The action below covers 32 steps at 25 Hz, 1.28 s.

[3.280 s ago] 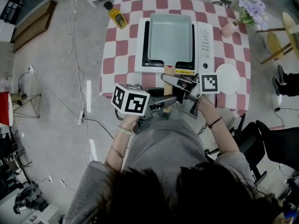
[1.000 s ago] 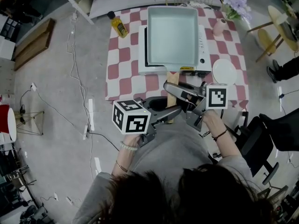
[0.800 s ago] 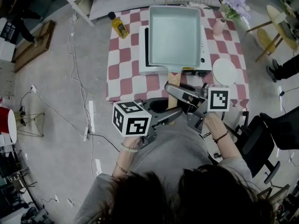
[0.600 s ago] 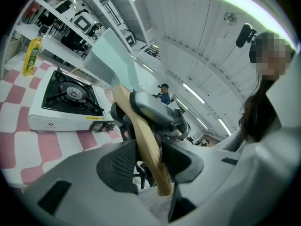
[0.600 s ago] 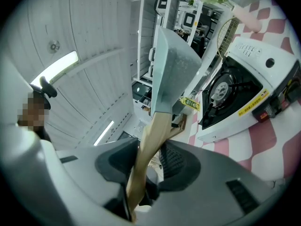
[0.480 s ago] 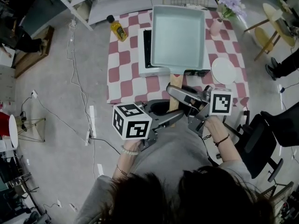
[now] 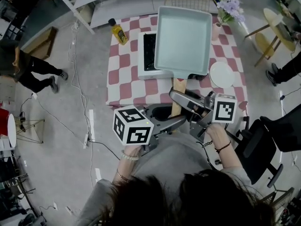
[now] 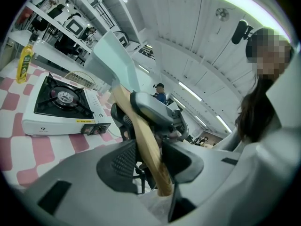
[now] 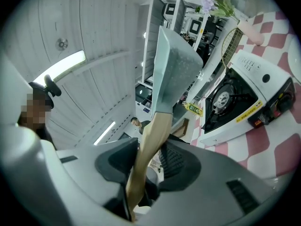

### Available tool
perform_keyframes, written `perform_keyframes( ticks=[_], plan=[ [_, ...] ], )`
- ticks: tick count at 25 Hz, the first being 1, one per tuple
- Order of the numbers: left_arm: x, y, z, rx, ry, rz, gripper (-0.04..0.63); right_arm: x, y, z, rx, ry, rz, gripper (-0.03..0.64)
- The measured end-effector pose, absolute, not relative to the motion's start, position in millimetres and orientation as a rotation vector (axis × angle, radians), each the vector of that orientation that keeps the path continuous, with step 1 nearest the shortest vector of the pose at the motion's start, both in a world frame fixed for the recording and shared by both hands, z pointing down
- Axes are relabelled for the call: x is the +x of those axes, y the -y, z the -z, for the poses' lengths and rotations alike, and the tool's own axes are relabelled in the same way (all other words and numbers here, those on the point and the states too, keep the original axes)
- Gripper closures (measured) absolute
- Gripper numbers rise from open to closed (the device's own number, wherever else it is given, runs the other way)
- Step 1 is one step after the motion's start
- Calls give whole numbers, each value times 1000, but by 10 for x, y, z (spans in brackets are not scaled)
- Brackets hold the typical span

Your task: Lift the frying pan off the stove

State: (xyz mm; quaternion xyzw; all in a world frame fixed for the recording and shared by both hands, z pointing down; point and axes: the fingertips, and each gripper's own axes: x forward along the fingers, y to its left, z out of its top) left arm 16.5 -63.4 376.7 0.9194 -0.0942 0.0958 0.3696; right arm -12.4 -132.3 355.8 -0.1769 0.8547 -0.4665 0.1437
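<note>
The pale green square frying pan (image 7: 183,34) hangs tilted above the white gas stove (image 7: 146,55), whose black burner shows bare at its left. Its wooden handle (image 7: 177,94) runs back toward me. My left gripper (image 7: 175,121) is shut on the handle's near end. My right gripper (image 7: 182,100) is shut on the handle just ahead of it. In the left gripper view the handle (image 8: 146,142) passes between that left gripper's (image 8: 150,163) pads, with the pan (image 8: 109,55) above the stove (image 8: 61,102). The right gripper view shows my right gripper (image 9: 146,166) clamped on the handle (image 9: 146,147) below the pan (image 9: 175,69).
The stove stands on a red-checked table (image 7: 123,81). On it are a yellow oil bottle (image 7: 118,31) at the far left, a white plate (image 7: 222,74) at the right and a vase of flowers (image 7: 227,9). A person (image 7: 29,70) walks at the left; a black chair (image 7: 263,142) stands at the right.
The pan has come up off the stove and swung right, which uncovers the burner. Both grippers rose with the handle. A person has walked in at the left.
</note>
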Motion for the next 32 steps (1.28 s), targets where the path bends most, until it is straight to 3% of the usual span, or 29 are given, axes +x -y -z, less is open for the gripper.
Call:
perform_keyframes(
  ticks=[32],
  plan=[
    [456, 298, -3611, 2404, 242, -210, 422, 164, 958, -3345, -501, -2459, 1268, 453]
  ],
)
